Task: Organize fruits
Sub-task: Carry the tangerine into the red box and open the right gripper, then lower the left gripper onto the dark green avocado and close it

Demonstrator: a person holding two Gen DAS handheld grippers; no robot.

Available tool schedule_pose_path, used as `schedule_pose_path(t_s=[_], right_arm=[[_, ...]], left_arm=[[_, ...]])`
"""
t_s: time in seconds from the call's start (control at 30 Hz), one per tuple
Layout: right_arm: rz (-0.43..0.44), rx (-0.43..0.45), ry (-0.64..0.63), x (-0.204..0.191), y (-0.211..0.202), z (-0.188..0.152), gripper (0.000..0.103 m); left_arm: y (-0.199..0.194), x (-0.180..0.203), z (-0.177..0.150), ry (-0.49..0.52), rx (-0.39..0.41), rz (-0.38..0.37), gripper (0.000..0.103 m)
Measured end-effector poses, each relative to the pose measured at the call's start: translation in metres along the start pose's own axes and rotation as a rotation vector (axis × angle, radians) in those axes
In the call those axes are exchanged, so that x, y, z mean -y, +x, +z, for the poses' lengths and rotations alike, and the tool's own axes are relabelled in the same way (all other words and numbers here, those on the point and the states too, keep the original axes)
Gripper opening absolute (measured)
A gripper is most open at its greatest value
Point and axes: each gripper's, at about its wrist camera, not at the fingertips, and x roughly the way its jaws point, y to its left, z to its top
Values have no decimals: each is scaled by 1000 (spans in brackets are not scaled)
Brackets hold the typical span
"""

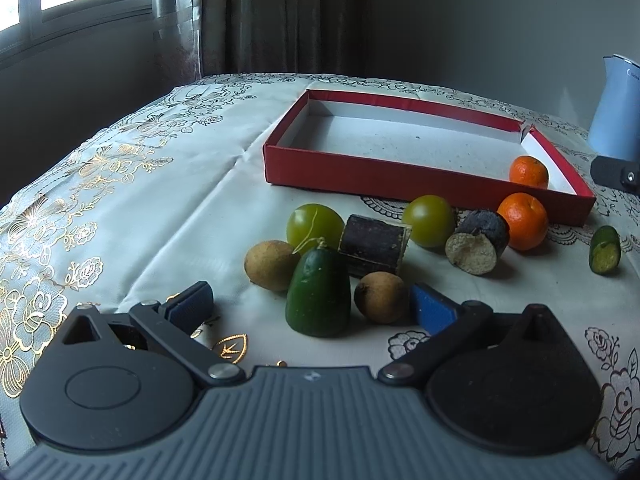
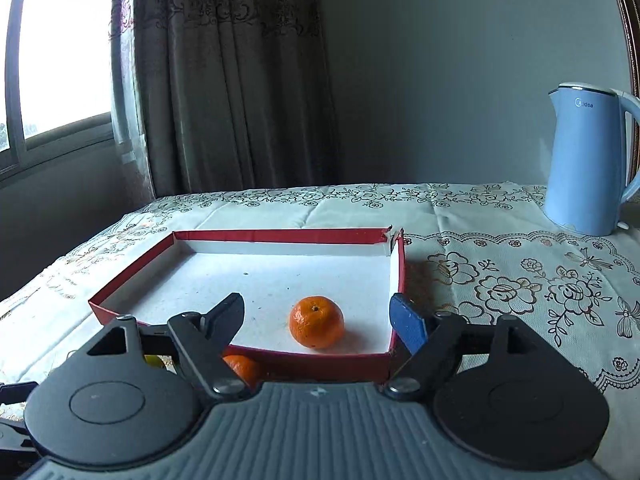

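Cardboard box [image 2: 280, 240], red outside and white inside, holds one round glossy orange [image 2: 316, 321]. Left gripper [image 1: 312, 304] and right gripper [image 2: 320, 316] are both spread, holding nothing.

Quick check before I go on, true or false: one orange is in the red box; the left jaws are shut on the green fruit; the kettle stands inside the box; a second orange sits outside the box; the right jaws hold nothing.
1. One orange lies in the red box. True.
2. The left gripper is shut on the dark green fruit. False: its jaws are open, the fruit stands between them.
3. The blue kettle stands inside the box. False: it stands on the tablecloth, beyond the box.
4. A second orange sits outside the box. True.
5. The right gripper holds nothing. True.
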Motion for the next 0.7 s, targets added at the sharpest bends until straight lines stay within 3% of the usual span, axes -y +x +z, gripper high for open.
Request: schedule_pose_path(t_s=[0.23,0.3,0.5,0.63,0.7], right_arm=[[-2,54,53,14,-33,-41,80],[1,86,90,20,-37,-41,80],[44,40,173,36,-28,-40,82],[56,33,191,39,-26,-41,82],[63,29,194,39,-26,-41,82]], left_arm=[[-13,-18,-4,-84,60,-81,103],[-17,-19,-6,-62,63,-69,103],[-25,-18,-11,-1,70,-60,103],[-32,-21,-12,11,82,-85,86],[-37,-21,-12,36,96,-97,86]])
